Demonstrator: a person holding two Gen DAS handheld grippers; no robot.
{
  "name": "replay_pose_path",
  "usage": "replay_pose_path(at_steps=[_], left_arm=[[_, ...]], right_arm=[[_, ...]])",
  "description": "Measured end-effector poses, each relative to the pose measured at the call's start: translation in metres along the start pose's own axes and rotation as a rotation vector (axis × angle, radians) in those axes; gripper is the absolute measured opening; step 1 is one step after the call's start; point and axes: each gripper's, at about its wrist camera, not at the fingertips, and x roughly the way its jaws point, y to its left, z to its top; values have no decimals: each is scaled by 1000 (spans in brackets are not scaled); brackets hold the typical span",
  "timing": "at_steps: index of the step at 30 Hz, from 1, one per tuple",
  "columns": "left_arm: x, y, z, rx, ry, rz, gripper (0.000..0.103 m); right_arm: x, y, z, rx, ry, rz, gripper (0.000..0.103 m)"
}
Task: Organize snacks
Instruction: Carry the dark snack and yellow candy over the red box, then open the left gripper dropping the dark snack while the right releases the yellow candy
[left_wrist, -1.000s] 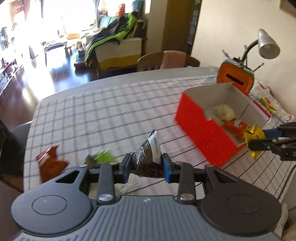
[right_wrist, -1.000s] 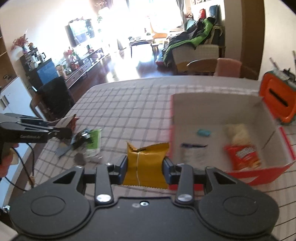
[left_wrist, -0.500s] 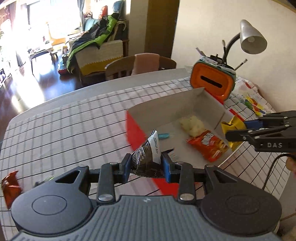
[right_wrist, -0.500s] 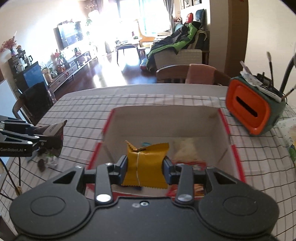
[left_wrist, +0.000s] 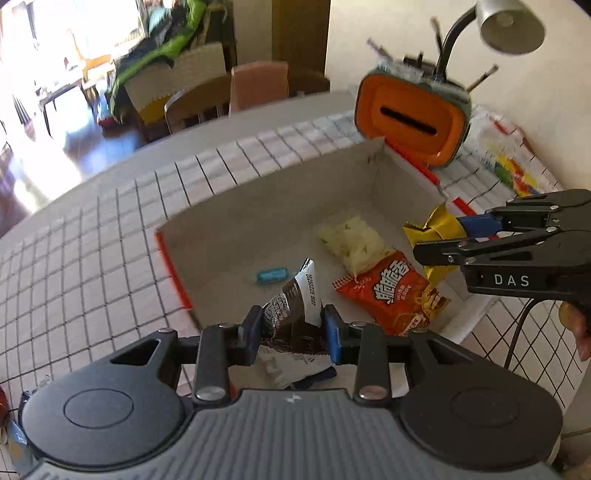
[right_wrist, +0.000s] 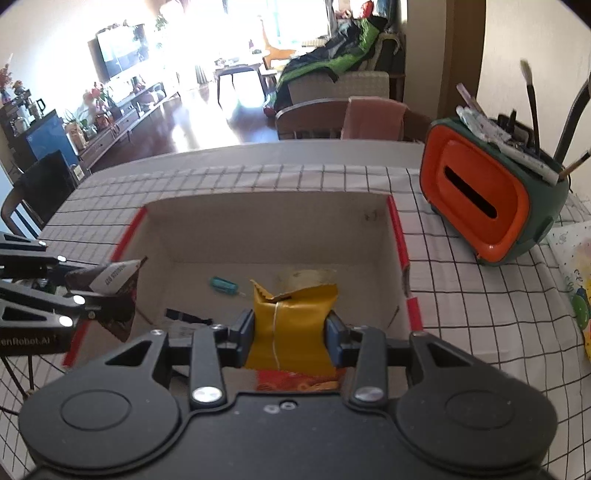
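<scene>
The left gripper (left_wrist: 293, 328) pinches a crinkled brown-and-white foil packet (left_wrist: 295, 302) between its blue pads, and the right gripper (right_wrist: 290, 334) squeezes a glossy yellow packet (right_wrist: 291, 325) with a sawtooth top edge. Both packets hang over the open red box (right_wrist: 397, 225), so this looks like the drop-off step: each hand has its snack above the box and not yet let go. The next move, I'd say, calls for spreading the fingers so the packets fall clear of the walls; they are light and may cling to a pad.

Just beyond the left fingers, on the box's pale cardboard floor, lie an orange-red printed bag (left_wrist: 388, 291), a lumpy pale yellowish snack (left_wrist: 352, 242) and a small teal piece (left_wrist: 271, 275). Beyond the box, on the checked tablecloth (right_wrist: 461, 295), stands an orange-faced holder (right_wrist: 476, 199) stuffed with brushes.
</scene>
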Motion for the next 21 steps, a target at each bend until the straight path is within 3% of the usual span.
replay_pose_path(at_steps=[13,21], left_arm=[[56,-8,15,1,204,75,34],[67,-8,11,13,229,115,35]], right_arm=[[38,-1,-10,-9,150,19,39],[40,0,-14,-11,185,20,39]])
